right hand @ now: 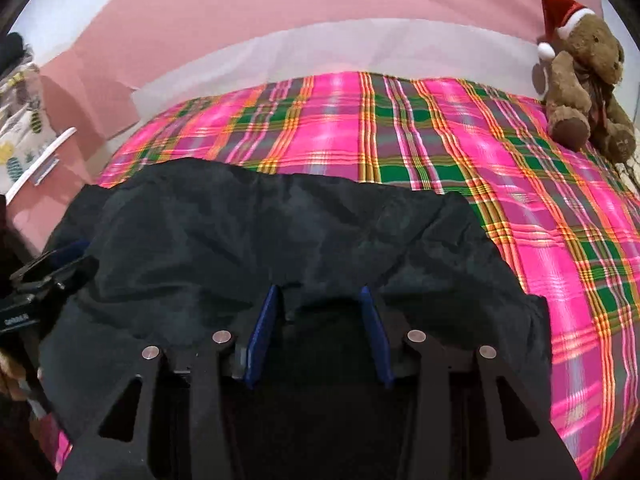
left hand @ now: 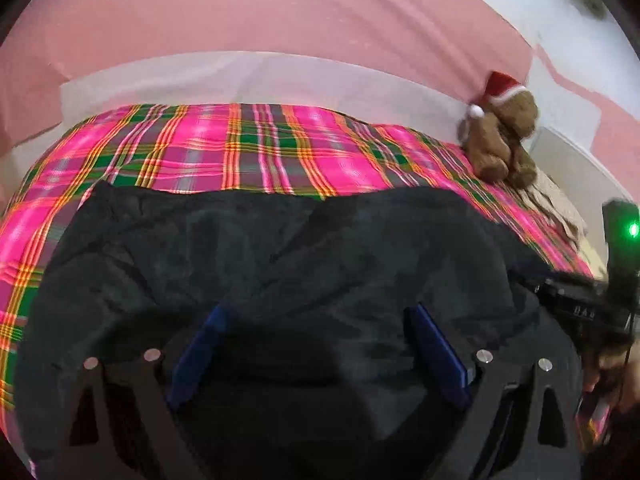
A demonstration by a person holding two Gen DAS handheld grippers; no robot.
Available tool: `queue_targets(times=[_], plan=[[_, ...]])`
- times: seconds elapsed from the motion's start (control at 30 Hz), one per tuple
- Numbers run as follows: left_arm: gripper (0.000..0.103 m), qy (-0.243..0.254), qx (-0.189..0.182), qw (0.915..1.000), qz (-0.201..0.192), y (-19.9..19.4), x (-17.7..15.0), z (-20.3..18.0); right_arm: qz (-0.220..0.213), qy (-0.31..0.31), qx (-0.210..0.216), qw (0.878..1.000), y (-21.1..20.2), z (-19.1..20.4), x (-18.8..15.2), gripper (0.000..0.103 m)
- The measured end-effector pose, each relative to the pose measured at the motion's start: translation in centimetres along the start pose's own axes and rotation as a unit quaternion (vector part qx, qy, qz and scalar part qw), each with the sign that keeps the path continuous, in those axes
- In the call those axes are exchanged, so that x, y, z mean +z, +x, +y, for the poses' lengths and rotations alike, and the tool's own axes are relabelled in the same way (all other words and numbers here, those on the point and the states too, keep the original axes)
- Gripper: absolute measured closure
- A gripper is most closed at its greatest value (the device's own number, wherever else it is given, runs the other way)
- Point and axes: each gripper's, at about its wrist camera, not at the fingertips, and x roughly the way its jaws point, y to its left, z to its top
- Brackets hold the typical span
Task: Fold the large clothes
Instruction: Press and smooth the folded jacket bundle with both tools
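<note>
On the plaid bed [right hand: 440, 140], both grippers [left hand: 316, 312] [right hand: 320, 292] spread-fingered over the black garment [right hand: 260, 232]; teddy bear [right hand: 584, 76] at the far right corner

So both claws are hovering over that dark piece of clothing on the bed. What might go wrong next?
1. The black garment lies rumpled, so either gripper may pinch several layers and fold it crooked.
2. Both the left gripper and right gripper have open jaws, holding nothing yet; a shallow bite could slip off.
3. A wide sweep toward the far corner might knock over the teddy bear sitting on the plaid blanket.
</note>
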Motion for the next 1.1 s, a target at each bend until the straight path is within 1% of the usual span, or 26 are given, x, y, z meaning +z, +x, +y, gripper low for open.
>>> queue_targets(times=[0.13, 0.2, 0.27, 0.37, 0.43, 0.5, 0.53, 0.6, 0.67, 0.77, 0.9, 0.97, 1.07, 1.1], plan=[[0.008, 0.011, 0.022, 0.9995, 0.018, 1.0, 0.6, -0.9, 0.01, 0.0, -0.016, 1.0, 1.4, -0.3, 0.8, 0.058], [0.008, 0.013, 0.022, 0.9992, 0.03, 0.7, 1.2, -0.9, 0.016, 0.005, -0.015, 1.0, 1.3, -0.5, 1.3, 0.057], [0.008, 0.02, 0.024, 0.9992, 0.025, -0.1, 1.5, -0.9, 0.014, 0.011, -0.011, 1.0, 0.3, -0.6, 1.3, 0.057], [0.008, 0.035, 0.047, 0.9983, 0.006, -1.0, 2.4, 0.5, -0.01, 0.016, -0.015, 1.0, -1.1, -1.0, 1.7, 0.057], [0.008, 0.026, 0.07, 0.9972, 0.01, -0.4, 2.9, 2.4, -0.007, 0.015, -0.027, 1.0, -0.6, -1.5, 2.0, 0.057], [0.008, 0.008, 0.076, 0.9969, 0.017, 0.5, 3.0, 4.2, 0.005, 0.016, -0.037, 0.999, 0.5, -2.2, 2.0, 0.057], [0.008, 0.001, 0.076, 0.9969, 0.019, 1.0, 2.9, 4.9, 0.01, 0.017, -0.051, 0.998, 1.3, -2.6, 1.9, 0.057], [0.008, -0.008, 0.068, 0.9975, 0.019, 1.9, 2.7, 5.4, 0.015, 0.026, -0.055, 0.998, 2.3, -3.2, 1.7, 0.057], [0.008, 0.005, 0.073, 0.9972, 0.01, 2.6, 2.5, 4.9, 0.013, 0.033, -0.062, 0.997, 3.2, -3.6, 1.5, 0.057], [0.007, 0.003, 0.072, 0.9974, 0.002, 3.8, 2.3, 4.8, 0.01, 0.038, -0.07, 0.997, 4.1, -3.9, 1.3, 0.057], [0.007, -0.006, 0.062, 0.998, -0.006, 4.2, 1.9, 5.1, 0.002, 0.047, -0.066, 0.997, 4.8, -4.3, 0.9, 0.057], [0.007, -0.005, 0.064, 0.9979, -0.006, 4.3, 1.8, 5.0, 0.001, 0.045, -0.073, 0.996, 4.8, -4.1, 0.8, 0.057], [0.007, -0.004, 0.064, 0.998, 0.001, 3.6, 2.2, 4.8, 0.001, 0.044, -0.077, 0.996, 4.5, -4.0, 0.9, 0.057], [0.007, -0.007, 0.058, 0.9983, 0.004, 3.0, 2.5, 4.8, 0.003, 0.046, -0.076, 0.996, 4.2, -4.0, 1.0, 0.057]])
